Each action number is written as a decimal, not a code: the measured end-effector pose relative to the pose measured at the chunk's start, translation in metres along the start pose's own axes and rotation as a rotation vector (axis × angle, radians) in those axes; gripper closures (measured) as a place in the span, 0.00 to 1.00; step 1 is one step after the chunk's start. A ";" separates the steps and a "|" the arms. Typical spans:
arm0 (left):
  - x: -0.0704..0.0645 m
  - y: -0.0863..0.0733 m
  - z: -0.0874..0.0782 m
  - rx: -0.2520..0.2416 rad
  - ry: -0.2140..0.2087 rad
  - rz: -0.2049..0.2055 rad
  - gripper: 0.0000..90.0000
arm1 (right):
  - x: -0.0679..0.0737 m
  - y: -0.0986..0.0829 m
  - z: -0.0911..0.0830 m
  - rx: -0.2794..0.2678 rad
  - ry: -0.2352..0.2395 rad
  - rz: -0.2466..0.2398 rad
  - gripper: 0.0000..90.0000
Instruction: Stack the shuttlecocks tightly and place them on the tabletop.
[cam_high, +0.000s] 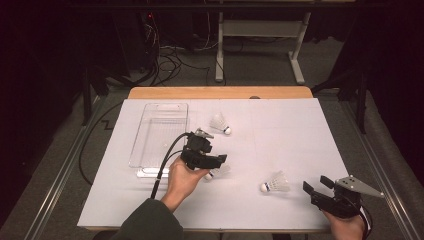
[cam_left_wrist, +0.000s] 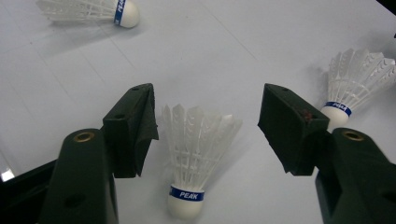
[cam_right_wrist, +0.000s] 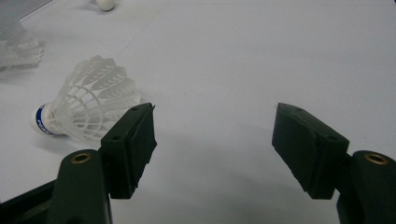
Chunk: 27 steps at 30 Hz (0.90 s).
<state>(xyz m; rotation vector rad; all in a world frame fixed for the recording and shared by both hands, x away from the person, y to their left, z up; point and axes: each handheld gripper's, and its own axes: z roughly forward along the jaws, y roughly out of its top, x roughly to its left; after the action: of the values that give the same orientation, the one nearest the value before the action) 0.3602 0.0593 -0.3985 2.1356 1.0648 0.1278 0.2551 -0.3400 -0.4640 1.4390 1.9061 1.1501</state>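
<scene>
Left gripper (cam_left_wrist: 205, 126) jaws spread astride shuttlecock (cam_left_wrist: 194, 154); feather skirt may crush (flimsy) on closing; right gripper (cam_right_wrist: 215, 140) spread wide, empty

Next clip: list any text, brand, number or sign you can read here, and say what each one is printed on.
"PEAK": white letters on the blue band round the cork of the shuttlecock between the open jaws of the left gripper.
Far shuttlecock: blue band with lettering, too blurred to read.
Right shuttlecock: blue band, print too small to read.
Shuttlecock in the right gripper view: blue band, lettering turned away and unreadable.
Tray: no text visible.
</scene>
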 end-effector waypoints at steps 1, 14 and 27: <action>0.000 0.001 0.002 0.003 0.002 0.000 0.41 | 0.000 0.000 0.000 0.001 0.000 0.001 0.34; -0.002 0.012 0.020 0.047 0.039 -0.025 0.40 | 0.001 0.000 0.001 0.004 0.002 0.002 0.34; -0.001 0.015 0.034 0.118 0.083 -0.041 0.41 | 0.000 0.000 0.000 0.000 0.006 0.003 0.34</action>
<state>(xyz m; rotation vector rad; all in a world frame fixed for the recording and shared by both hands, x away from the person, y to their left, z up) 0.3828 0.0332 -0.4129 2.2285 1.1899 0.1381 0.2555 -0.3400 -0.4642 1.4409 1.9086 1.1571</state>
